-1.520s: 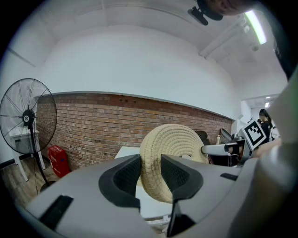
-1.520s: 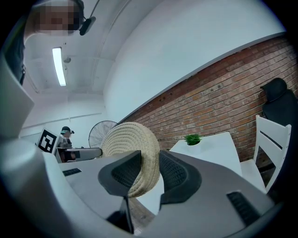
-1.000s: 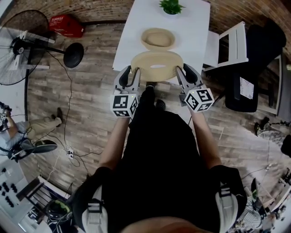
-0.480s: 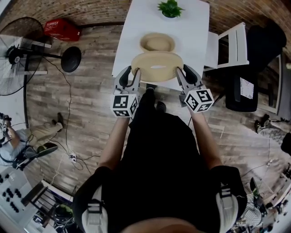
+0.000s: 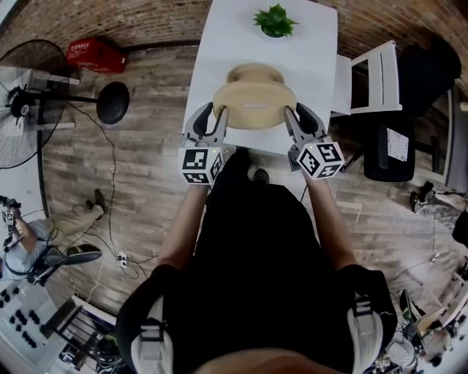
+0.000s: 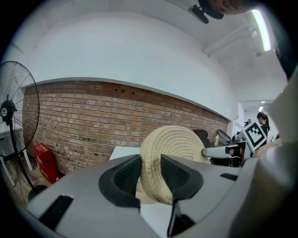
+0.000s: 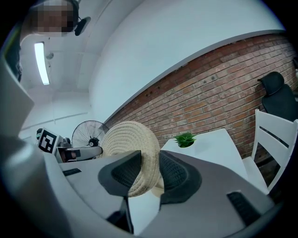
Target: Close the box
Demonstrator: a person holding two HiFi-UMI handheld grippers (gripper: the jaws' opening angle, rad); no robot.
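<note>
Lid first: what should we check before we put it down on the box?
1. Left gripper shut on the lid's edge: ok.
2. Right gripper shut on the opposite edge: ok.
3. Lid centred over the box: cannot tell; the box's far rim shows beyond the lid in the head view.
4. Lid seated on the box: cannot tell.
5. Plant clear of the box: ok, it stands apart at the table's far end.
</note>
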